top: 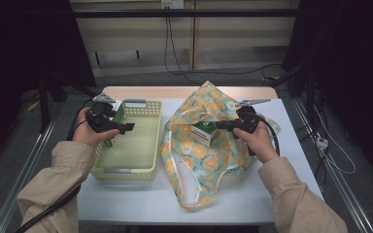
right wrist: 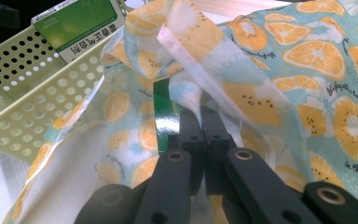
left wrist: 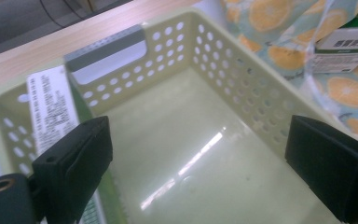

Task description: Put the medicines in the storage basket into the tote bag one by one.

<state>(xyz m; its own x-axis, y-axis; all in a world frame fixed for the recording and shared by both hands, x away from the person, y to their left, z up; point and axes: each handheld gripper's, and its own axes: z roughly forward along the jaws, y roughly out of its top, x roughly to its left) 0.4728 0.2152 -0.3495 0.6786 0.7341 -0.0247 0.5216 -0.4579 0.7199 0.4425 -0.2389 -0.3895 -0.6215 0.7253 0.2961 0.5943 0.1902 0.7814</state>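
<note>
Left hand-held gripper [top: 126, 127]: spread, over basket [top: 148, 160], centre-left.
Right hand-held gripper [right wrist: 200, 116]: pinching bag [right wrist: 307, 79], centre.
Carton [top: 204, 133]: inside bag.
Table [top: 141, 204]: white.

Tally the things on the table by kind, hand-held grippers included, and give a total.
Green-and-white cartons: 2, one in the basket, one in the bag
Perforated yellow-green basket: 1
Orange-print fabric bag: 1
Hand-held grippers: 2, left hand-held gripper, right hand-held gripper
Total: 6
</note>
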